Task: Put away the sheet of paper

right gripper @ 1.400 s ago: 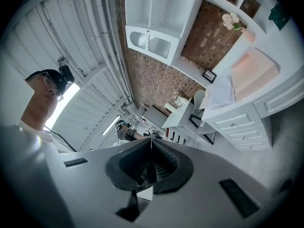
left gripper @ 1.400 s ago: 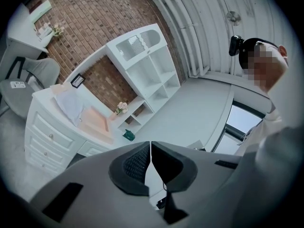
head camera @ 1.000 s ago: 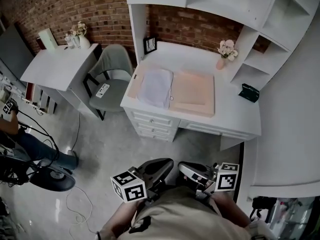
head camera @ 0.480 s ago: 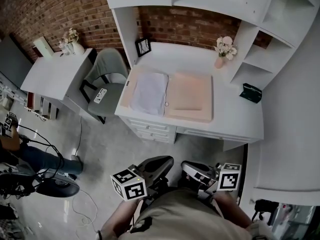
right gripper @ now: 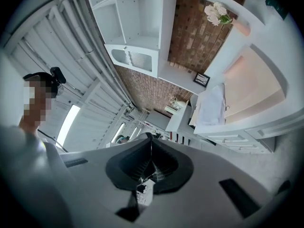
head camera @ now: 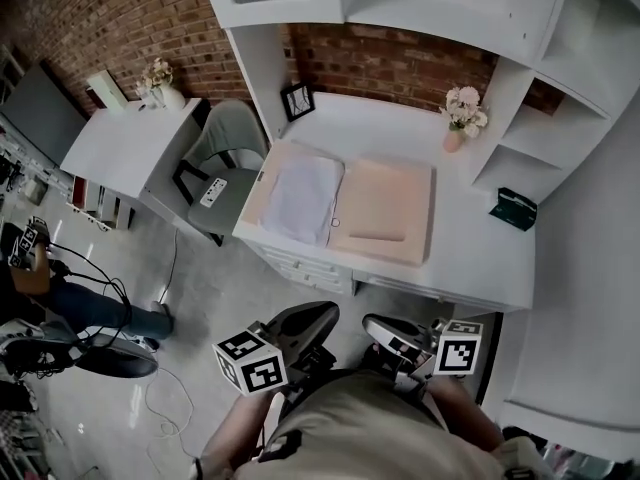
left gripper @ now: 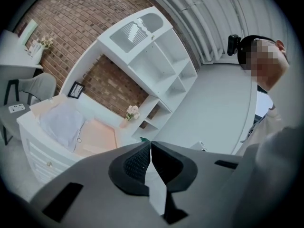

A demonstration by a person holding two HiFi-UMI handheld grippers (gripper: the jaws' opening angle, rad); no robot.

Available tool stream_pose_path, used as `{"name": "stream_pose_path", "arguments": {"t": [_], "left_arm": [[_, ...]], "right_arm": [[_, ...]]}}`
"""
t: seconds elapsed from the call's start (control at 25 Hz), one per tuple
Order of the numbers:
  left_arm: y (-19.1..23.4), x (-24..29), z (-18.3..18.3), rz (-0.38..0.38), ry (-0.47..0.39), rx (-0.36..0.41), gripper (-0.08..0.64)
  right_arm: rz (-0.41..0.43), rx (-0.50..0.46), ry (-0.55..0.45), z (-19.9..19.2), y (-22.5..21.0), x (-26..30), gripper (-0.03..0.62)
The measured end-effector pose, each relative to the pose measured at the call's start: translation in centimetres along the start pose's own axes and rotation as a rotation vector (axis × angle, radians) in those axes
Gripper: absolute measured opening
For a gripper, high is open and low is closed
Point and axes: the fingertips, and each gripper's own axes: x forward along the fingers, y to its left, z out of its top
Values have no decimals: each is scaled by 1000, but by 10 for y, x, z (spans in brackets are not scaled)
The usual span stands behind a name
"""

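Observation:
A white sheet of paper point(head camera: 300, 196) lies on the left half of an open pink folder point(head camera: 385, 203) on the white desk point(head camera: 480, 258). Both grippers hang low against the person's body, well short of the desk. The left gripper point(head camera: 328, 314) is shut with nothing in it, and so is the right gripper point(head camera: 370, 326). In the left gripper view the sheet of paper point(left gripper: 61, 120) and folder point(left gripper: 97, 134) lie far beyond the shut left gripper point(left gripper: 151, 144). The right gripper view shows the paper point(right gripper: 211, 109) and folder point(right gripper: 251, 84) far past the right gripper point(right gripper: 151, 137).
A vase of flowers point(head camera: 460, 118), a picture frame point(head camera: 297, 100) and a dark green object point(head camera: 515, 210) stand on the desk under white shelves. A grey chair point(head camera: 225, 143) and side table point(head camera: 130, 143) are at left. A person point(head camera: 60, 288) and cables occupy the floor at left.
The head view has shifted a little, so the desk sits slightly lower and to the right in the picture. Both grippers stay shut near the body.

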Motion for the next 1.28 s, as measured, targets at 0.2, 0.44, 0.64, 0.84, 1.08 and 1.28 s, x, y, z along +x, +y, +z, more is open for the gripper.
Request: {"name": "stream_pose_path", "arguments": {"t": [0.2,0.44,0.64,0.84,1.08,1.28], "left_arm": [[5,14,21,93,-32,49,23],[23,14,49,261,-81,183,23],[29,21,55,319,-80,181,23],[41,22,47,339,-42,188,23],[60,26,52,314,-27,212,23],[83,22,66,276,-18,227,23]], "right_arm": [[33,-14,46,24,-7,-7,28],[46,-18,62,47,-21,-27,28],[46,-33,99,55,-26,-35,28],[41,-10,80,58,-36,-39,28],[1,-17,57,63,-45,-31,28],[-45,-30,23,68,-47,-10,27]]}}
